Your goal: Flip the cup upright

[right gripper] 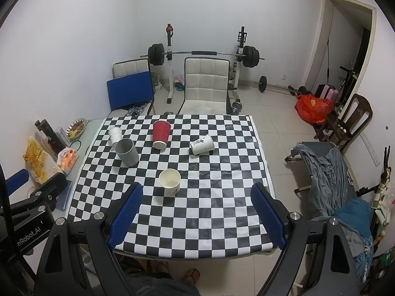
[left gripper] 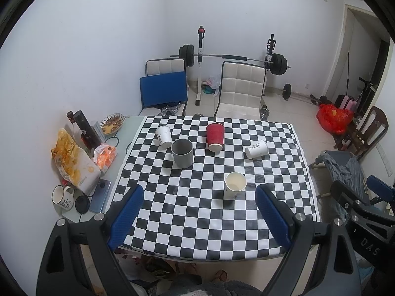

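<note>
Both grippers' jaws spread, empty; toppled white cup [right gripper: 202,144] with unreadable print, mouth turned away.

Left gripper [right gripper: 32,212] body: "nRobot.AI", its start cut off.
Right gripper [left gripper: 365,224] body: "DAS".
Cup and mug prints: too small to read.

Left gripper [left gripper: 199,196] jaws spread wide, right gripper [right gripper: 197,196] likewise, both empty
</note>
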The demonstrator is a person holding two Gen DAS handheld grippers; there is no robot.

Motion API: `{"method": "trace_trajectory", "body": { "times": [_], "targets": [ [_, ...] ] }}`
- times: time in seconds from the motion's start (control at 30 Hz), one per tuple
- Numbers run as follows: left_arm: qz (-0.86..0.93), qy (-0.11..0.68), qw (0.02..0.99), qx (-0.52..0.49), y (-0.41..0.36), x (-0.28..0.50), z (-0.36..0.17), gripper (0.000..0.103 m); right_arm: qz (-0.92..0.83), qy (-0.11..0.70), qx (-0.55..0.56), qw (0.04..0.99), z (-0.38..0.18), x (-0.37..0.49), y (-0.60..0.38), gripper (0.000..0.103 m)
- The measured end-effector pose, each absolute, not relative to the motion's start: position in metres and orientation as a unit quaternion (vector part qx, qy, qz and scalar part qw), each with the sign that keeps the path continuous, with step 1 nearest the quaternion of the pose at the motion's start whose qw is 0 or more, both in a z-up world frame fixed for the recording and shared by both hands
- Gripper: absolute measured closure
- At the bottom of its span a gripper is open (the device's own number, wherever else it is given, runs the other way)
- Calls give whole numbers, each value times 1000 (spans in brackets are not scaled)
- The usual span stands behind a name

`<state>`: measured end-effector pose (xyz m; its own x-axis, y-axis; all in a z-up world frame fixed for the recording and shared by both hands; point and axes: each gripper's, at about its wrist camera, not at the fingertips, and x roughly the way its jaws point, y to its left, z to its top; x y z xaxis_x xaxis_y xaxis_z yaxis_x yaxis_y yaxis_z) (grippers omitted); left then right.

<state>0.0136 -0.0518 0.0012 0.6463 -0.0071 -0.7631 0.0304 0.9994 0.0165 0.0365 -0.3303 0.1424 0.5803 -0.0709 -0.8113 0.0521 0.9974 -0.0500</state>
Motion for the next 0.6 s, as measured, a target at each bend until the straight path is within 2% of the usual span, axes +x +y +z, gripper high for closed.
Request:
{"method": "trace_trajectory", "body": {
  "times": [0.6],
  "targets": [
    [-11, 419, 908, 13, -51, 13, 1, 11, -34, 454, -12, 890, 143, 37, -322, 12]
  ]
}}
